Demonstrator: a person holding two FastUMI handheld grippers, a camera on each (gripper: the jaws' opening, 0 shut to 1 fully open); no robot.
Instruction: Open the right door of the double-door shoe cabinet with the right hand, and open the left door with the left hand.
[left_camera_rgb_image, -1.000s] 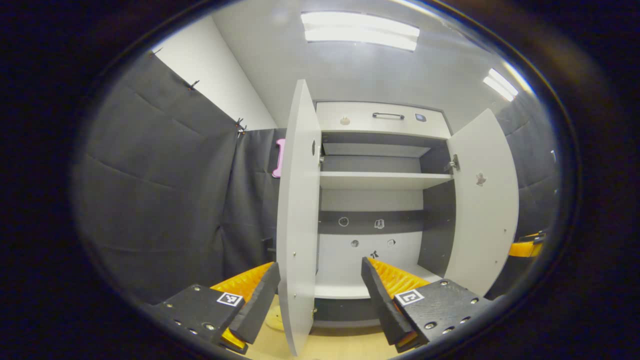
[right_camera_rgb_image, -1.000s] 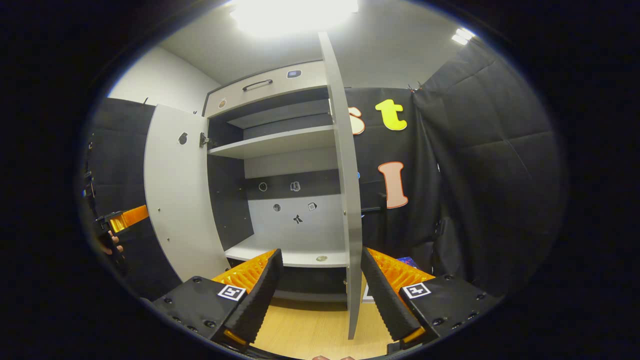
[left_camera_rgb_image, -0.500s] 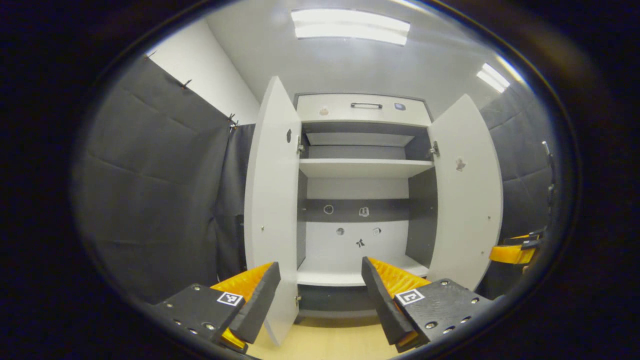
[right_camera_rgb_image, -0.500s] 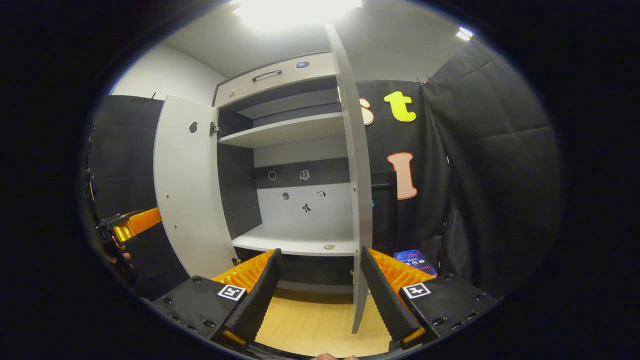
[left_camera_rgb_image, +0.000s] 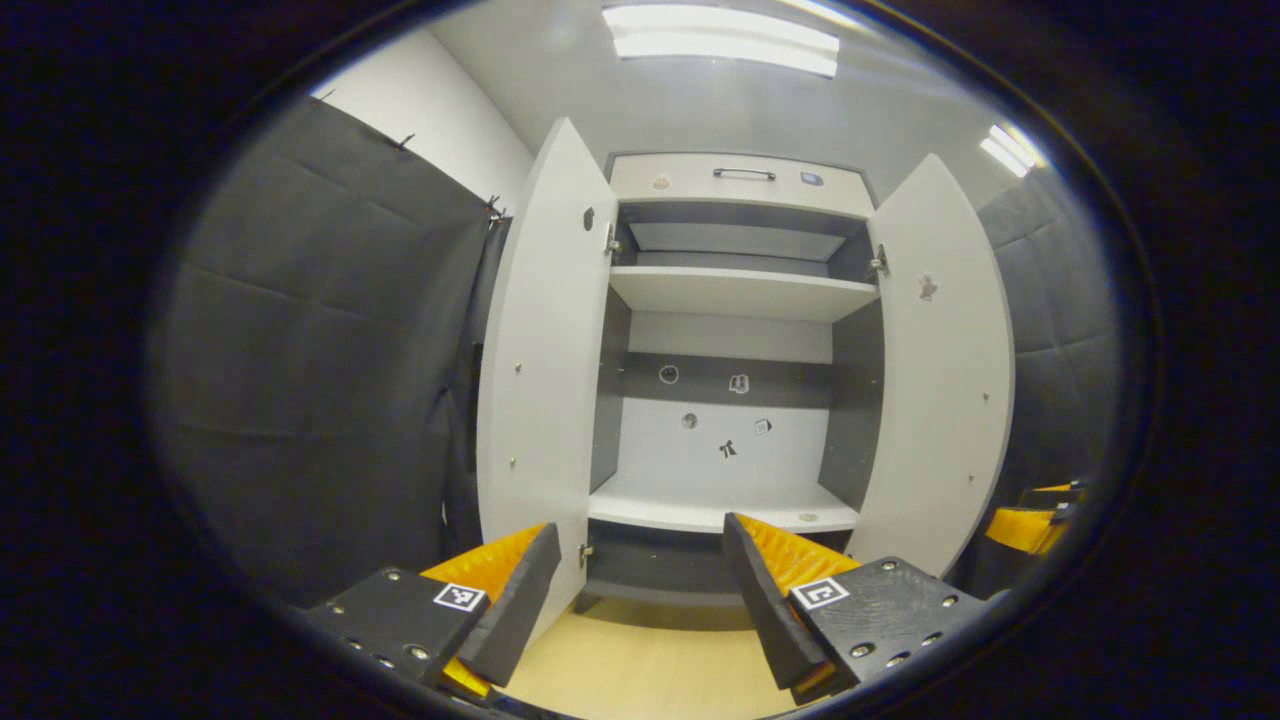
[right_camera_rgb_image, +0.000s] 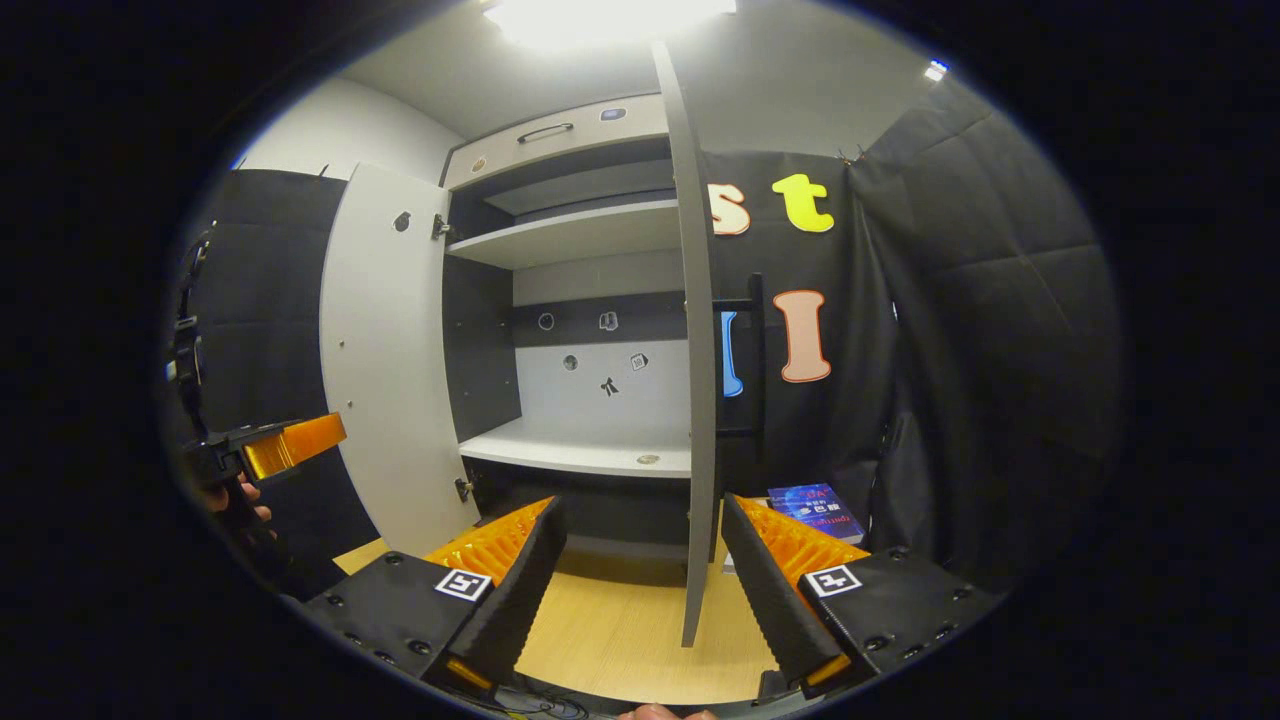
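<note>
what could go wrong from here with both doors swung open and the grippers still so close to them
The right door stands edge-on between the open right gripper fingers; a sideways move could knock it. The left door edge sits just beside the open left gripper, so pulling back crookedly might catch it and swing it partly shut.

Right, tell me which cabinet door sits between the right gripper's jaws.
The right door. In the right gripper view it is seen edge-on, its lower end between the open jaws of the right gripper; the left door stands swung out beside the left gripper.
</note>
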